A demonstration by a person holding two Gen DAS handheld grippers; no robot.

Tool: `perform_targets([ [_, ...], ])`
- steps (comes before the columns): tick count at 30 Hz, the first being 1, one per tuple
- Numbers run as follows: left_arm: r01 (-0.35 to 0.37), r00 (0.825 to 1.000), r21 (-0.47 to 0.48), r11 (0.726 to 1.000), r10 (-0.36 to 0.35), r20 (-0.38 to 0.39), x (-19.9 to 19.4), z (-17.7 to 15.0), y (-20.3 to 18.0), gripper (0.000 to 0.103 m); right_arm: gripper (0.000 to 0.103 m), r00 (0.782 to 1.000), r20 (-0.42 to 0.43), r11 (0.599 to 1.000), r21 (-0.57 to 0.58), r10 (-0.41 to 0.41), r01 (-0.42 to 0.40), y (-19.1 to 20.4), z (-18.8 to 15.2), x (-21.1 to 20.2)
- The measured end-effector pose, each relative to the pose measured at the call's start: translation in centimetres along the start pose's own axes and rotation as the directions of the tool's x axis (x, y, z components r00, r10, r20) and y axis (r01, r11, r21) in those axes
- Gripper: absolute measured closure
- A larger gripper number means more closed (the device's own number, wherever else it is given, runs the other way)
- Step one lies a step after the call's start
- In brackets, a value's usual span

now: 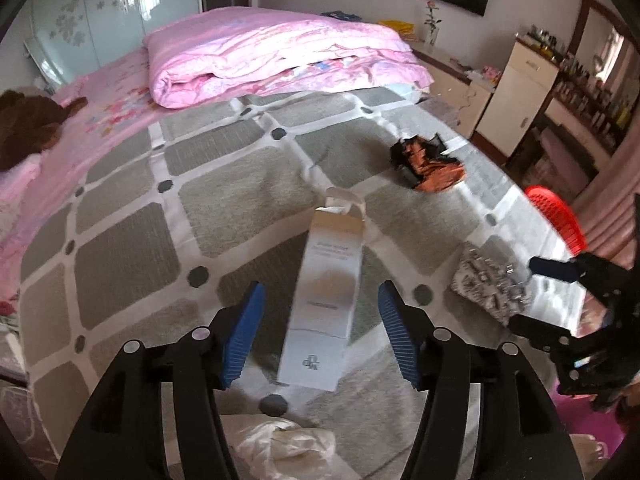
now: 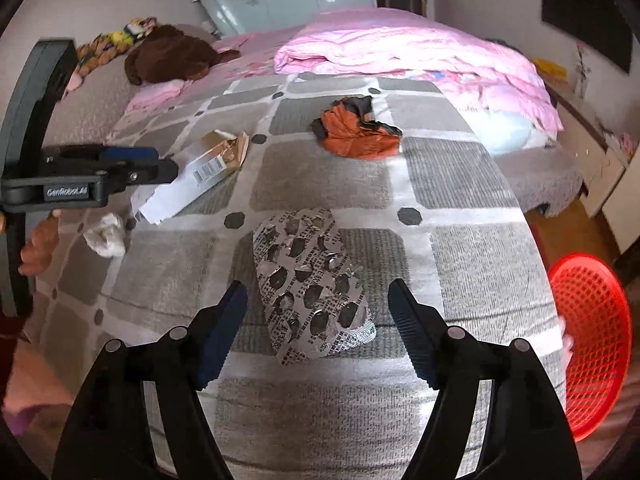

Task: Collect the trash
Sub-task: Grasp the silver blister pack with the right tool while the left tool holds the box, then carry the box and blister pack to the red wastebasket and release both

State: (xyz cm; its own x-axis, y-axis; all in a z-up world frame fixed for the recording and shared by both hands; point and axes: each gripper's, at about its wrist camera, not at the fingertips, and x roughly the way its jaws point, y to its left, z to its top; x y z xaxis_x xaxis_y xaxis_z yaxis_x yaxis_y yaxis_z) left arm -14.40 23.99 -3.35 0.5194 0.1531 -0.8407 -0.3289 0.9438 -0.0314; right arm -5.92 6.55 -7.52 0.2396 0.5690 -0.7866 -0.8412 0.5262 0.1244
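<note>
A long white carton [image 1: 326,300] with an open top flap lies on the grey checked blanket [image 1: 128,280], between the blue pads of my open left gripper [image 1: 320,332]. A used silver blister pack [image 2: 312,288] lies flat between the fingers of my open right gripper [image 2: 318,328]. An orange and black crumpled wrapper [image 1: 430,162] [image 2: 358,134] rests farther up the blanket. A crumpled white tissue [image 2: 105,235] [image 1: 280,446] sits by the carton [image 2: 192,174]. A red mesh basket [image 2: 590,344] [image 1: 558,216] stands off the bed's right side. The blister pack [image 1: 490,282] also shows beside the right gripper [image 1: 560,280].
A folded pink quilt [image 1: 272,52] lies across the bed behind the blanket. A brown plush toy [image 2: 172,56] sits near the headboard side. Cabinets [image 1: 516,92] and a shelf of bottles line the right wall.
</note>
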Motion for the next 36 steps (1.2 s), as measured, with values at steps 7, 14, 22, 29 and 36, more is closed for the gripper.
perform_targets([
  [7,0.023,1.0,0.02,1.0,-0.023,-0.019,0.9,-0.2,-0.6,0.046,0.042,0.999,-0.026,0.997,-0.06,-0.042,0.04,0.7,-0.3,1.2],
  [14,0.026,0.999,0.048,0.999,-0.024,-0.036,1.5,-0.6,-1.3,0.069,0.047,0.999,-0.02,0.998,-0.051,-0.044,0.043,0.3,-0.3,1.2],
  [22,0.028,0.999,0.024,0.999,-0.027,-0.023,1.4,-0.9,-1.4,0.071,0.048,1.0,-0.012,1.0,0.011,-0.029,0.029,-0.2,-0.2,0.9],
  [29,0.04,0.999,0.02,0.999,-0.04,0.001,0.4,-1.3,-2.6,0.071,0.048,0.999,0.018,0.995,0.092,-0.043,0.041,-1.9,-0.5,-0.3],
  [36,0.057,0.998,0.052,0.997,-0.058,0.017,-0.1,-1.6,-5.1,0.071,0.048,0.996,0.035,0.984,0.156,-0.088,0.081,-3.8,-1.3,-1.7],
])
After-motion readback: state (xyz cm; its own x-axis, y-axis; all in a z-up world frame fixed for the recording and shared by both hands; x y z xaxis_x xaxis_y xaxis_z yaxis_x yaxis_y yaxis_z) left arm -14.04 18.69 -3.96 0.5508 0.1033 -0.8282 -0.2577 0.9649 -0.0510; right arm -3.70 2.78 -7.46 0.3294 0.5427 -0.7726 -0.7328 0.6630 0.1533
